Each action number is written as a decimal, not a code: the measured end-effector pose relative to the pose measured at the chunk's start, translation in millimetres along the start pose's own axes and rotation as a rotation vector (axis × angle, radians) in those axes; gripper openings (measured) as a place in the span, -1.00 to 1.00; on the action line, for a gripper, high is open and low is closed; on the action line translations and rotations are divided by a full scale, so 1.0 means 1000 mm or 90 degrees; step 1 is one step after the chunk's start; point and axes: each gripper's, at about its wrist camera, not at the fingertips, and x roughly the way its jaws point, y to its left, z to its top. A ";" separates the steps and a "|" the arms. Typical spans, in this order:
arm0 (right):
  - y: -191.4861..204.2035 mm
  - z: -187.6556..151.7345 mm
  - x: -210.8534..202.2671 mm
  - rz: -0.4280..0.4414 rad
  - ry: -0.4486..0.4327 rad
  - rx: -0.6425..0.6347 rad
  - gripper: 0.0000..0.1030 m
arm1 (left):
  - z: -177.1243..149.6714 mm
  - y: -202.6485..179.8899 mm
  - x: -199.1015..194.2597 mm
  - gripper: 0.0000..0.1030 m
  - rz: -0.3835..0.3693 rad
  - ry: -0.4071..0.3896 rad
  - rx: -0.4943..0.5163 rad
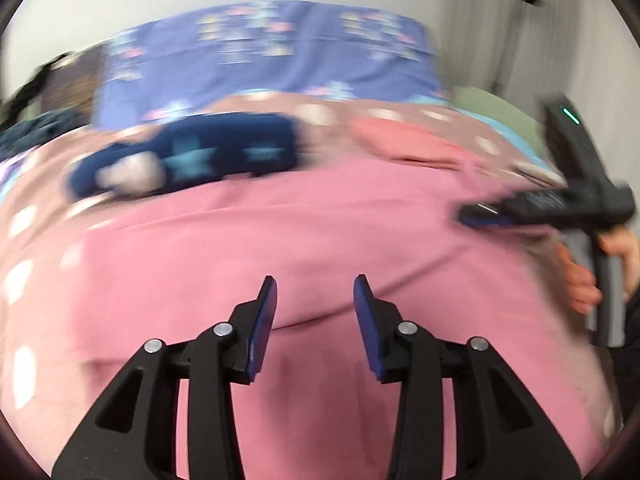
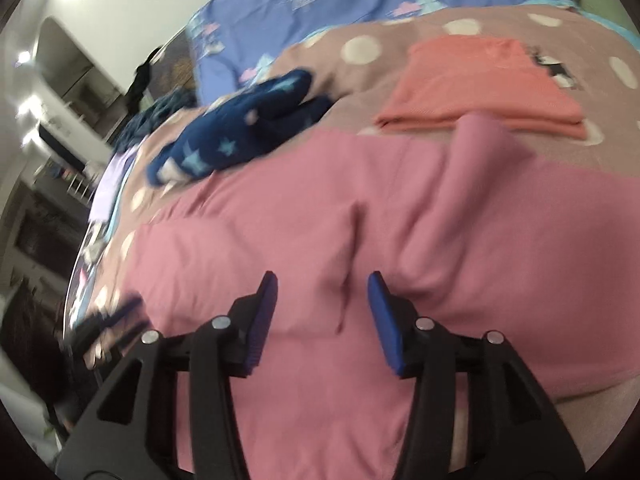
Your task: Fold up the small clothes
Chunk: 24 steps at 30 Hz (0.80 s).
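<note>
A: Left wrist view first. Left gripper over the pink garment, jaws spread, nothing between them. Blurred all over.

B: And the garment itself?

A: Spread wide across the bed, rumpled, a crease running under the fingertips. Not yet folded small, by the look of it. Beyond it, a navy star-patterned piece, bunched, unfolded. To the right of that, a coral garment. At the far right edge, the right gripper held in a hand, low over the pink cloth; too smeared here to read its jaws.

B: Right wrist view?

A: Right gripper jaws spread too, empty, just above the pink garment. A pleat running up between the fingertips, a narrow strip of pink reaching toward the coral garment. That one a neat flat stack, so likely done. Navy star-patterned piece crumpled on the dotted bed.

B: So the tally?

A: Probably one finished, pink under way, navy untouched.
</note>
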 end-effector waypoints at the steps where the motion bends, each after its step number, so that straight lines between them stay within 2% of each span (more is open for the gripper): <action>1: 0.004 -0.004 0.008 -0.008 0.011 -0.011 -0.11 | -0.004 0.017 -0.006 0.05 0.032 -0.005 -0.018; 2: 0.007 -0.004 0.013 -0.023 0.017 -0.019 -0.56 | -0.006 0.033 -0.011 0.10 0.064 -0.009 -0.036; 3: 0.012 -0.004 0.018 -0.052 0.016 -0.030 -0.93 | -0.012 0.052 -0.019 0.13 0.097 -0.012 -0.055; 4: 0.016 -0.004 0.021 -0.081 0.014 -0.038 -0.96 | -0.016 0.067 -0.025 0.15 0.118 -0.008 -0.068; 7: 0.023 0.004 -0.005 -0.061 -0.048 -0.007 -0.96 | -0.037 0.105 -0.038 0.19 0.164 0.017 -0.094; 9: 0.026 0.007 -0.021 -0.096 -0.083 -0.004 -0.96 | -0.045 0.123 -0.035 0.19 0.180 0.041 -0.101; 10: 0.027 0.007 -0.020 -0.145 -0.081 -0.016 -0.96 | -0.047 0.129 -0.032 0.19 0.182 0.051 -0.100; 11: 0.025 0.008 -0.015 -0.170 -0.068 -0.024 -0.93 | -0.049 0.134 -0.025 0.19 0.190 0.063 -0.098; 14: 0.010 -0.001 0.009 -0.187 -0.003 -0.021 -0.80 | -0.048 0.136 -0.007 0.19 0.186 0.089 -0.097; 16: 0.005 -0.006 0.005 -0.175 -0.026 -0.012 -0.77 | -0.048 0.134 -0.008 0.19 0.171 0.083 -0.094; 18: 0.006 -0.009 -0.003 -0.181 -0.043 -0.001 -0.65 | -0.047 0.132 -0.008 0.19 0.158 0.076 -0.086; 21: 0.024 -0.009 -0.020 -0.179 -0.093 -0.027 -0.60 | -0.041 0.131 -0.001 0.16 0.176 0.075 -0.081; 22: 0.033 -0.011 -0.022 -0.155 -0.098 -0.042 -0.59 | -0.039 0.134 0.001 -0.15 0.198 0.076 -0.086; 23: 0.036 -0.013 -0.021 -0.144 -0.091 -0.050 -0.56 | -0.039 0.136 0.003 -0.34 0.211 0.078 -0.090; 24: 0.039 -0.017 -0.017 -0.146 -0.077 -0.057 -0.54 | -0.040 0.142 0.004 -0.40 0.203 0.082 -0.107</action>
